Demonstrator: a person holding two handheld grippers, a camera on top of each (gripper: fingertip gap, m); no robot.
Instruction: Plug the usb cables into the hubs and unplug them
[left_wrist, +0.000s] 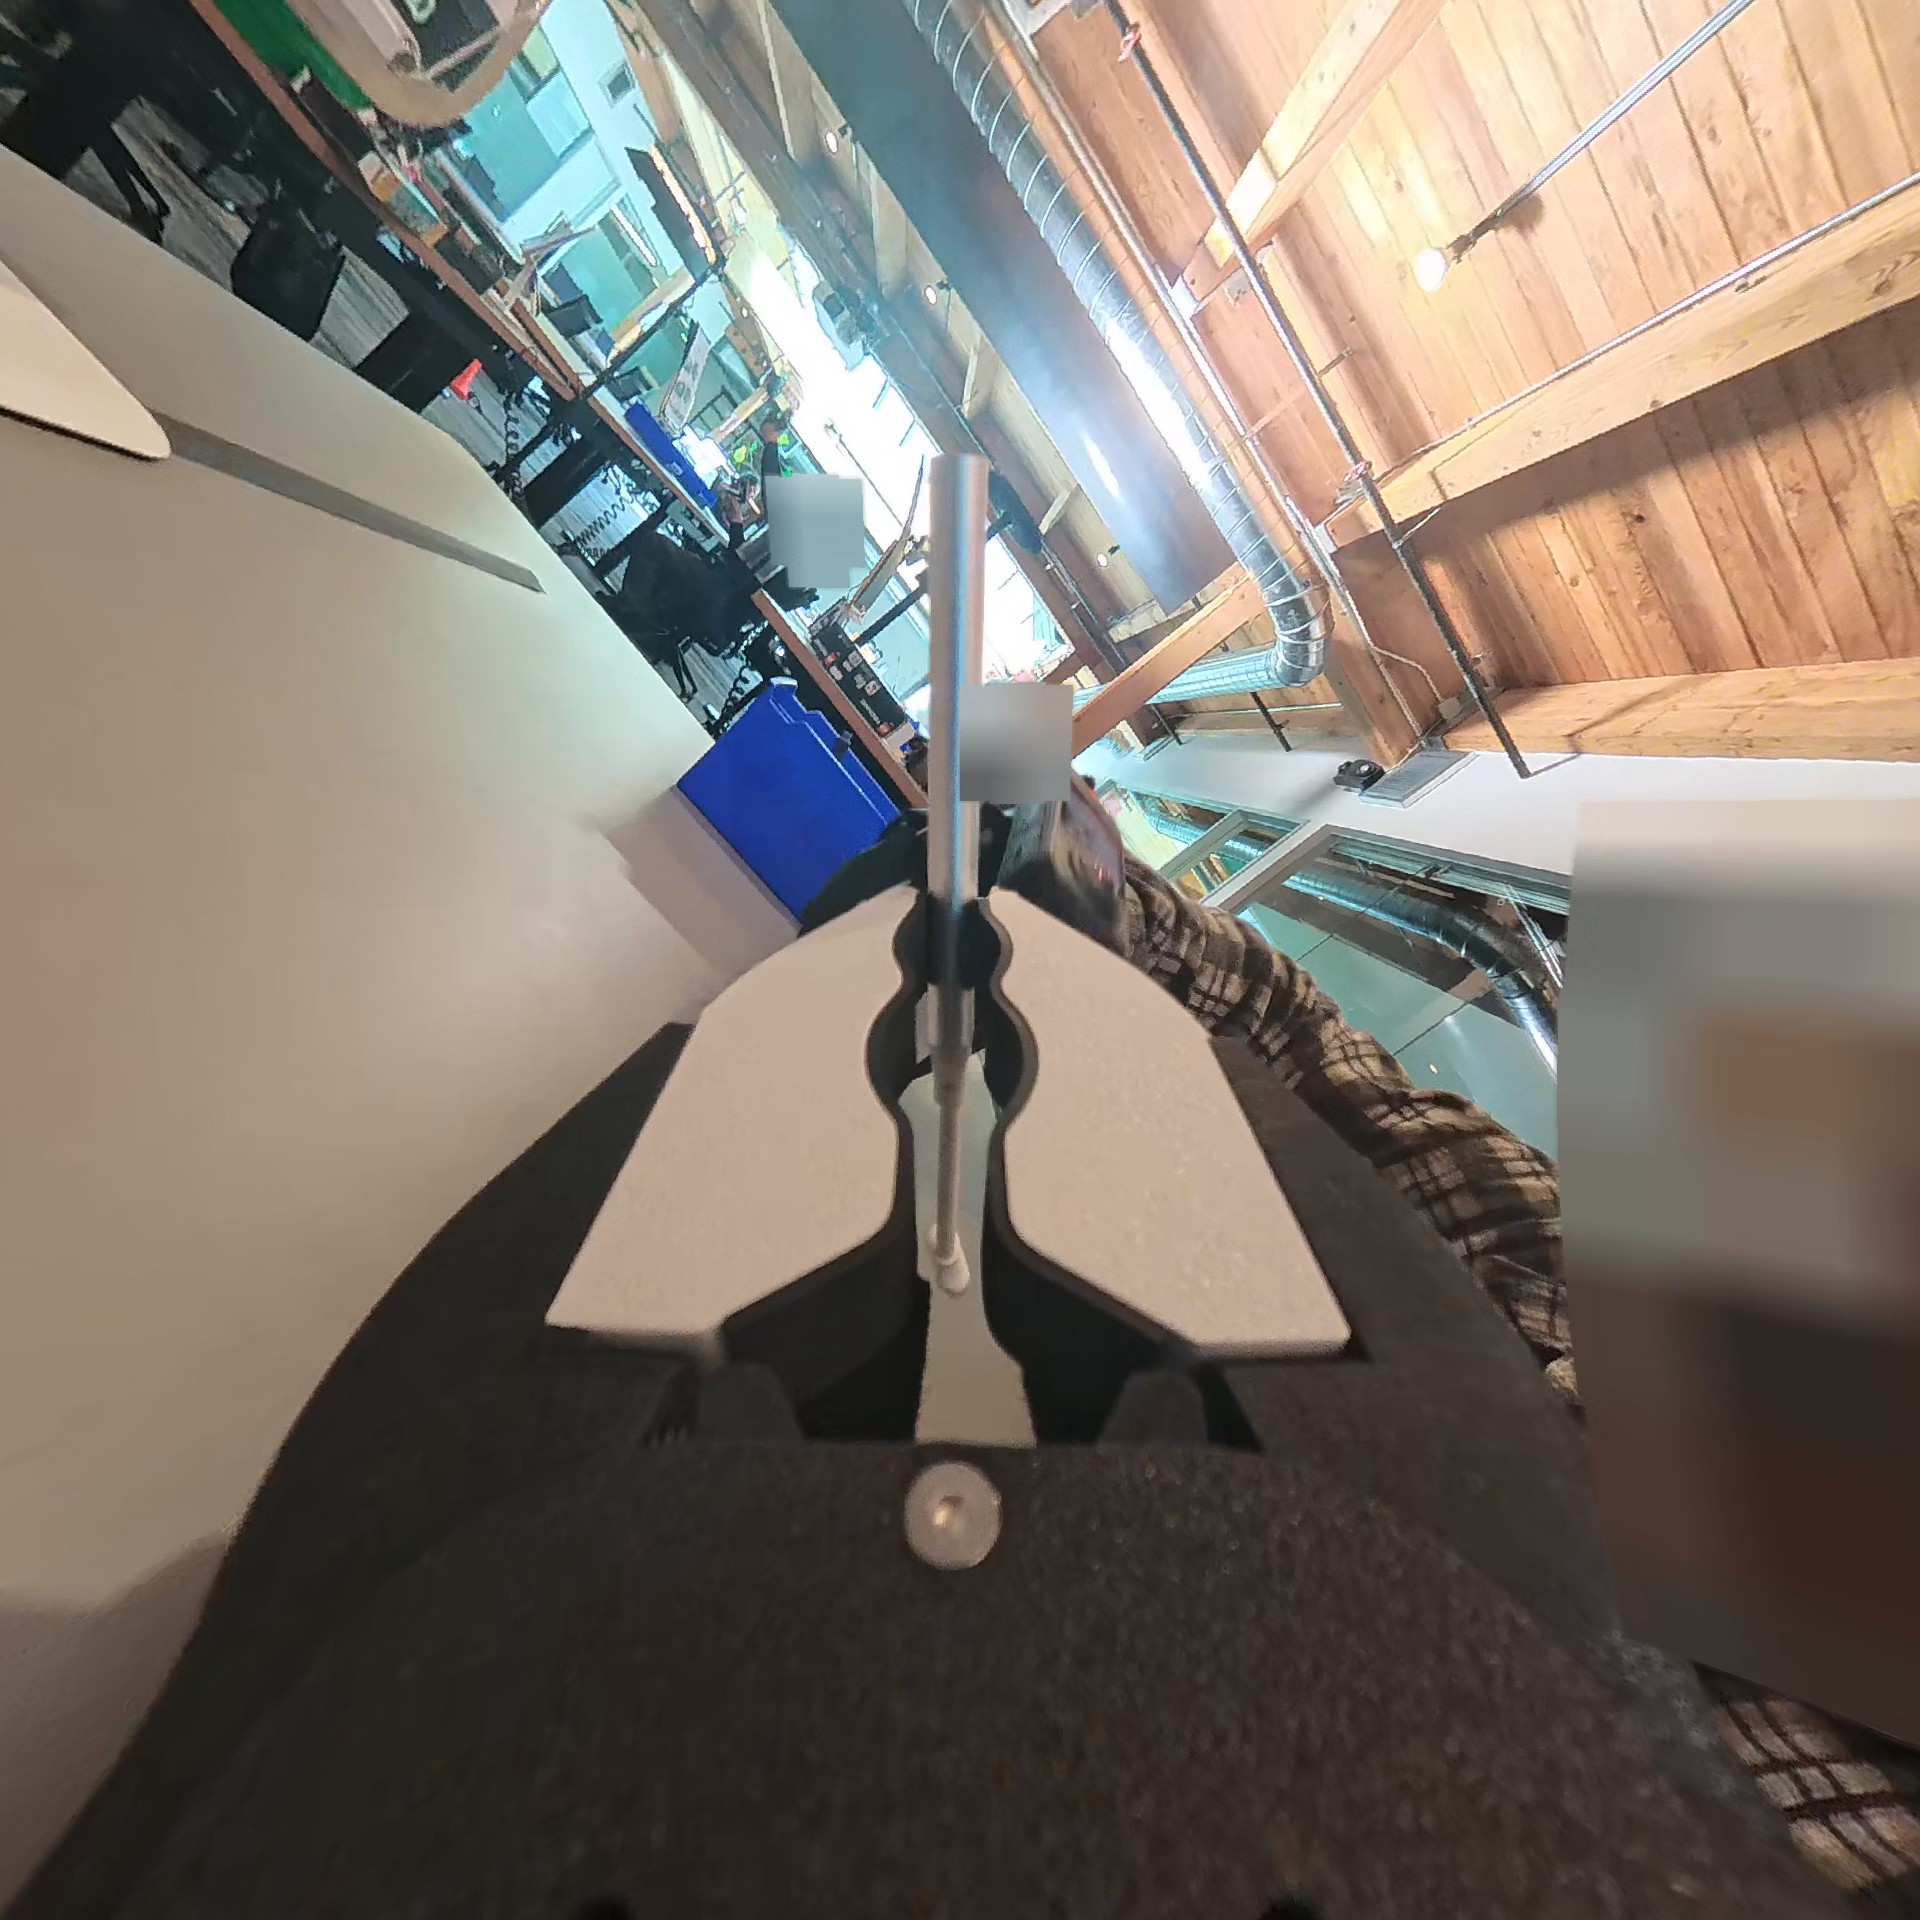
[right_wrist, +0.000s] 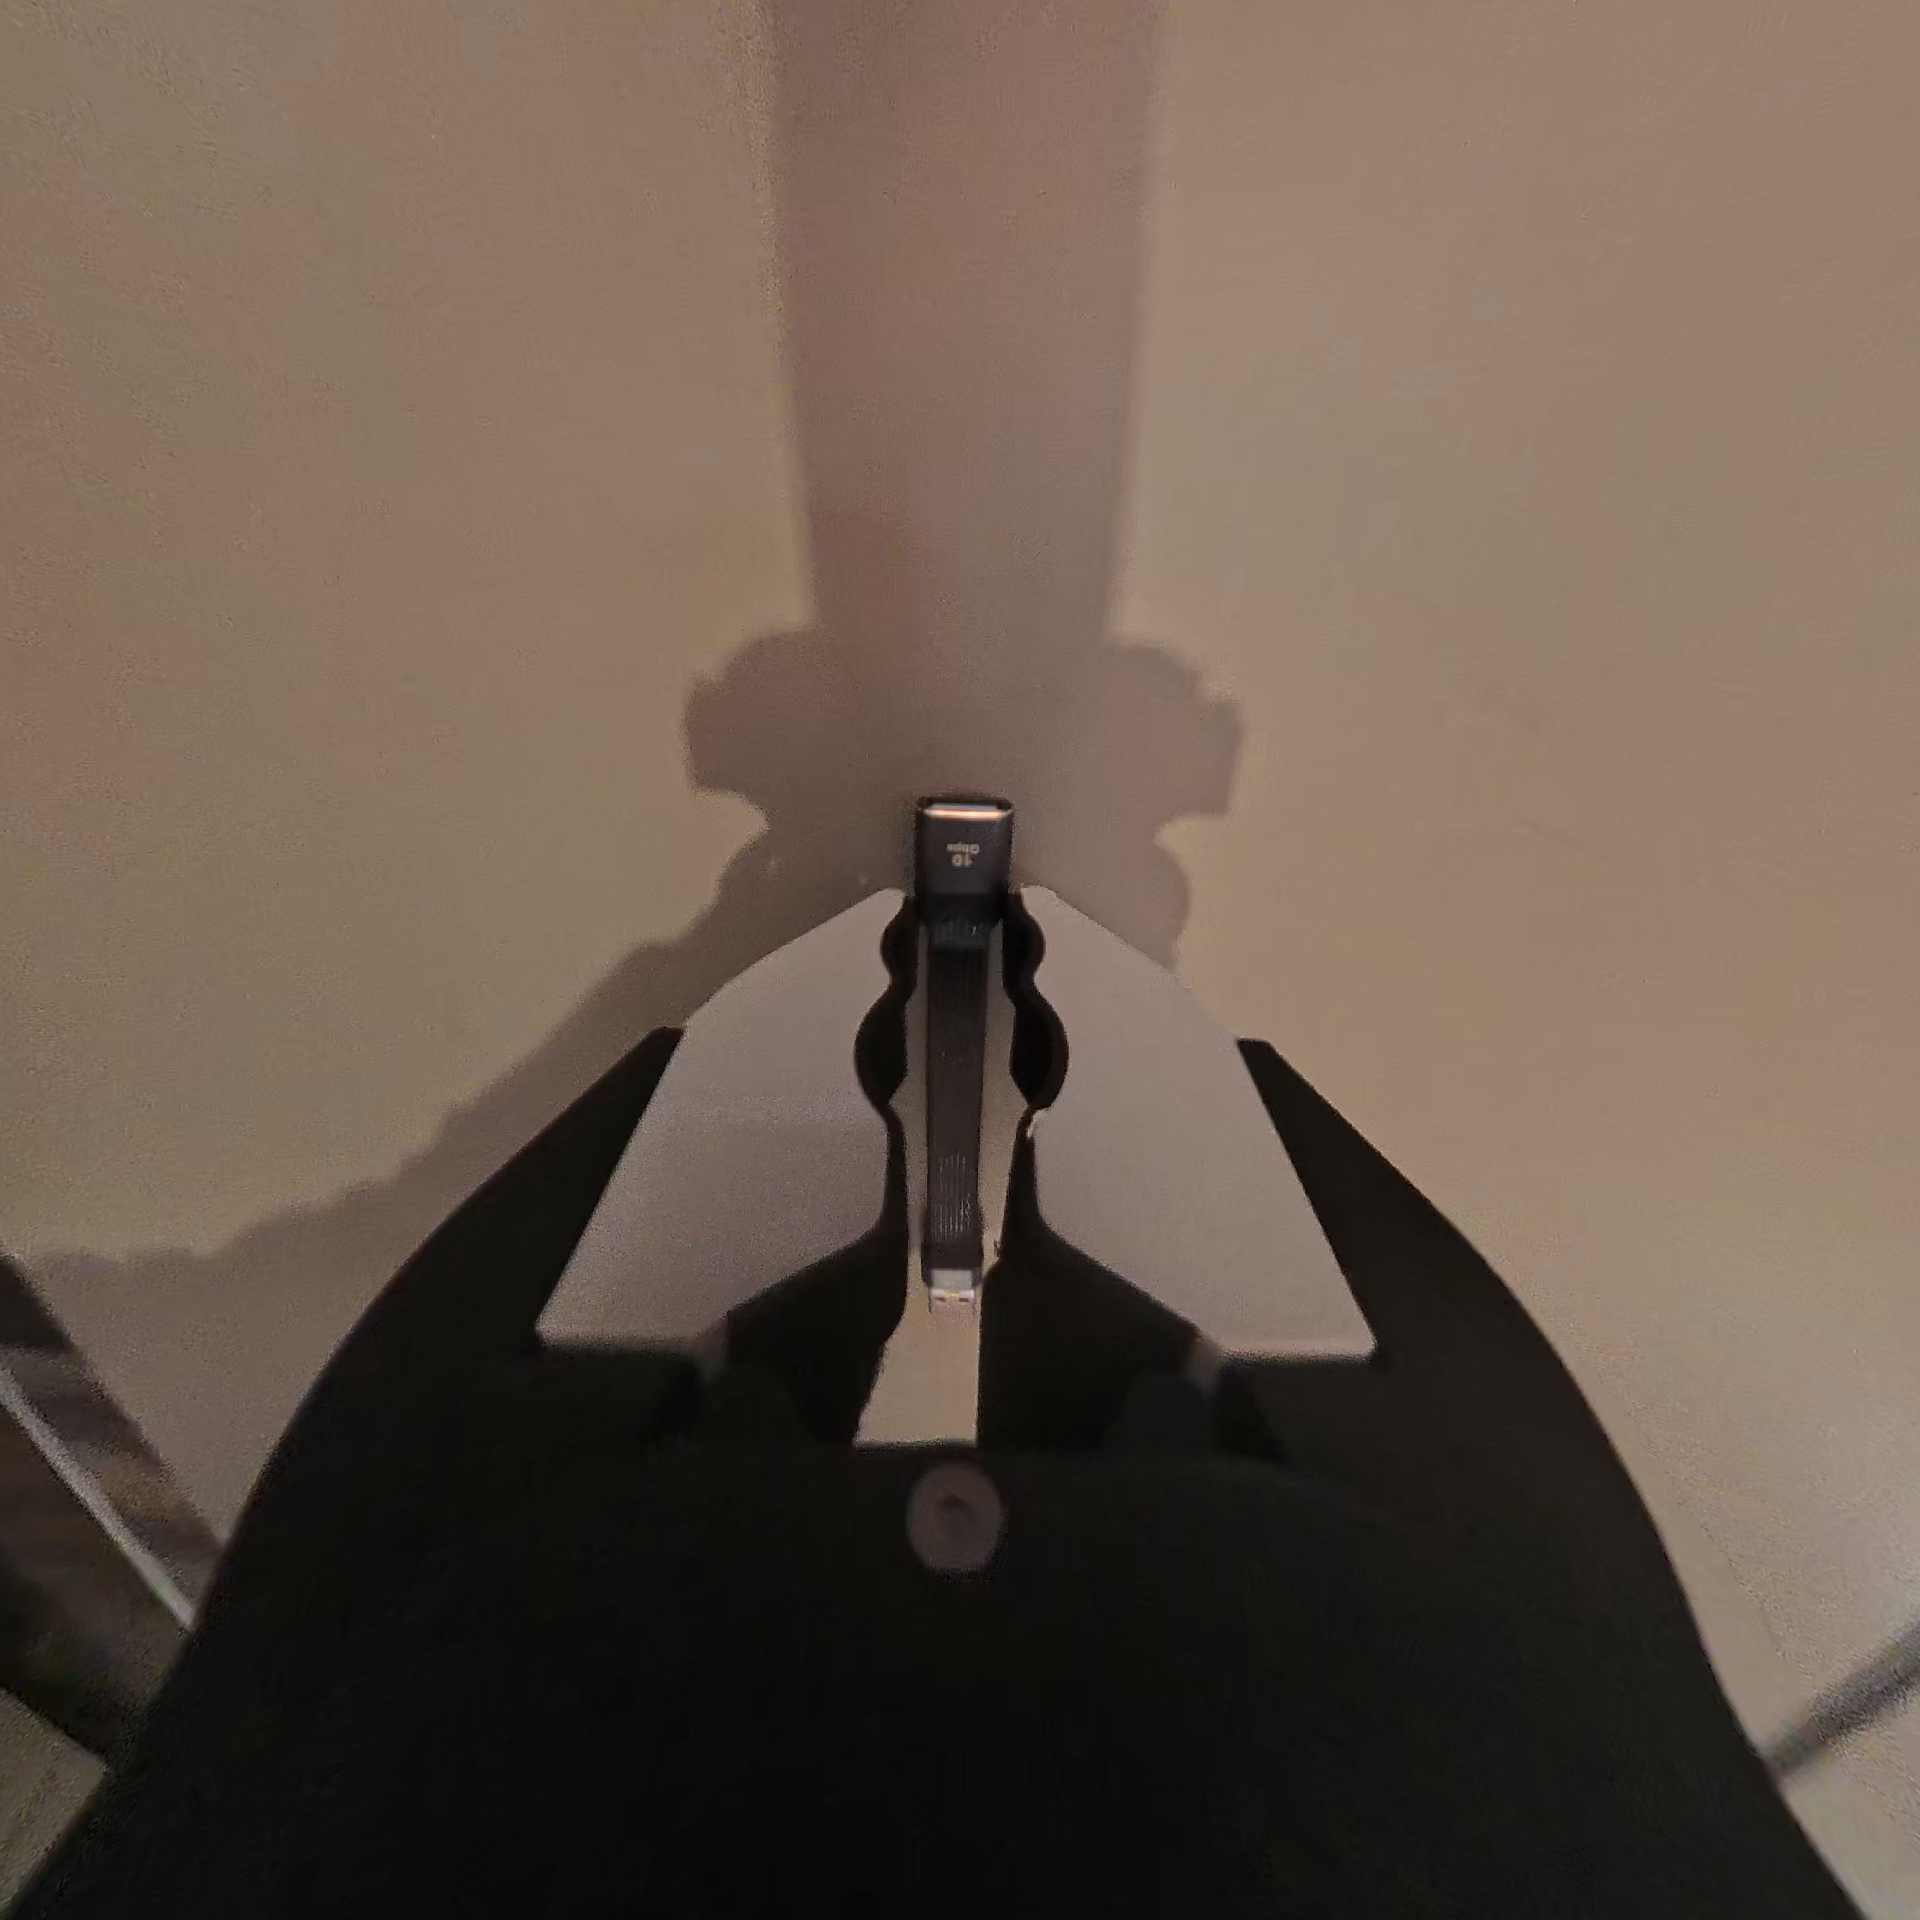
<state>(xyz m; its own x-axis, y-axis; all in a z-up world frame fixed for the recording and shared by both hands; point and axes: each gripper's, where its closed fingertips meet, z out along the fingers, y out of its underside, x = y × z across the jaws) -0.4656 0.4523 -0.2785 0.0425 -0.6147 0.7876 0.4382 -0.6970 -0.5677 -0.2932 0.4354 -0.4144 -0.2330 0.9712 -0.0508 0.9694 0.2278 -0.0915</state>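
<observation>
Here the left gripper is clenched on a thin silver hub that stands edge-on past its fingertips. The right gripper pinches a short black usb cable, its connector protruding beyond the fingertips.

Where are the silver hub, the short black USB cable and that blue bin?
Silver hub (left_wrist: 951, 665): left wrist view, on its thin edge.
Short black USB cable (right_wrist: 956, 1081): right wrist view, on its flat ribbed middle.
Blue bin (left_wrist: 774, 800): left wrist view, on its side wall.
</observation>
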